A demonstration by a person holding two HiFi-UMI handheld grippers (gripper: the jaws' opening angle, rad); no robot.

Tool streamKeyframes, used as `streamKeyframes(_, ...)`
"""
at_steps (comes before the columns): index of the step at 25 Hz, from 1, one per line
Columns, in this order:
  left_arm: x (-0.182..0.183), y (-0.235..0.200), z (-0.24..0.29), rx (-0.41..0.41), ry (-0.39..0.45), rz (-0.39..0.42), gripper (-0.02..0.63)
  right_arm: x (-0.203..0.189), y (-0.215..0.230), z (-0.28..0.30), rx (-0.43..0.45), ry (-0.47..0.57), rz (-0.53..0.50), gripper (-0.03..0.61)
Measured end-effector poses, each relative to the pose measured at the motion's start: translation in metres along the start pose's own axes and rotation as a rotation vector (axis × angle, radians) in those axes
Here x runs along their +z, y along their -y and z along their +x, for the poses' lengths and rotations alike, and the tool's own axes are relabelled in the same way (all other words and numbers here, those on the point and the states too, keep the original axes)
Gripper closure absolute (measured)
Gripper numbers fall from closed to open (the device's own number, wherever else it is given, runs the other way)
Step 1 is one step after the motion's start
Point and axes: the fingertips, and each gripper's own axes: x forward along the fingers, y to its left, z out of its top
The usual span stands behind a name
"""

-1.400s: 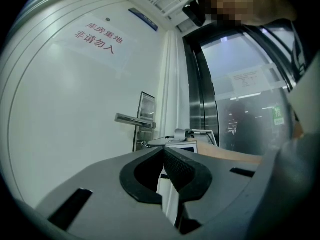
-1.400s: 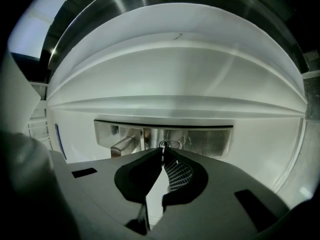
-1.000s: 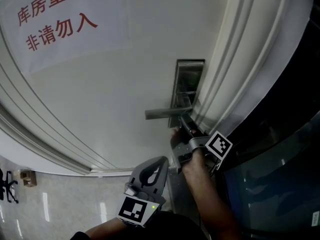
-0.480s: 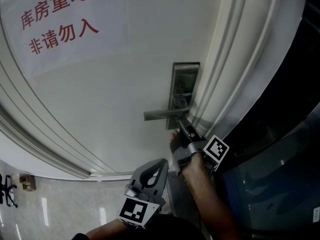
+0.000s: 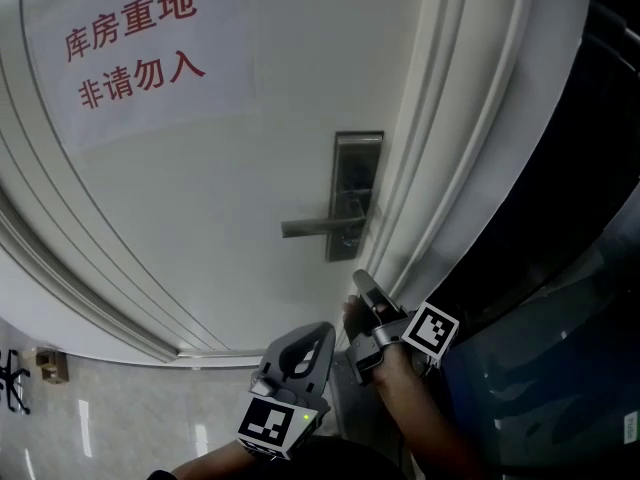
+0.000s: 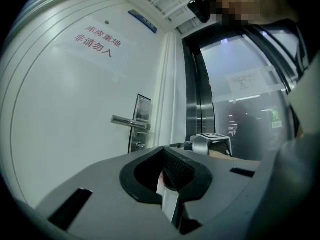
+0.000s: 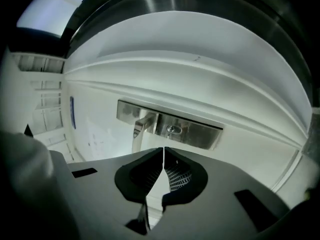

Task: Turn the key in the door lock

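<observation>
Brushed-steel lock plate (image 5: 356,168) on a white door (image 5: 230,188), its lever handle (image 5: 315,227) pointing to 9 o'clock, the lock cylinder (image 7: 172,129) beside the lever's root. The right gripper (image 7: 163,150), jaws pressed together on nothing, hangs at the plate's 6 o'clock, clear of it. The left gripper (image 6: 162,150), likewise closed and empty, sits at its 7 o'clock.

the matte grey moulded-plastic left gripper (image 5: 324,328) has black-rimmed jaws with ribbed black pads and slot cut-outs in its shell. its white cube (image 5: 272,423), at 6 o'clock in the head view, bears black square markers and a small green light. the grey right gripper (image 5: 360,279) looks alike, its marker cube (image 5: 433,330) at 5 o'clock.
</observation>
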Motion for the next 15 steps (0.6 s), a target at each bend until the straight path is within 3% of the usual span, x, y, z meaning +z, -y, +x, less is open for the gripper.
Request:
streamKeyframes(6, 0.002, 0.012, -0.009, 0.014, 0.005, 0.008, 0.606, -0.016, -0.010, -0.043, 0.009, -0.084, -0.220, 0.563)
streamKeyframes(15, 0.003, 0.037, -0.017, 0.020, 0.010, 0.019, 0.606, -0.028, -0.019, -0.077, 0.031, -0.093, -0.219, 0.563)
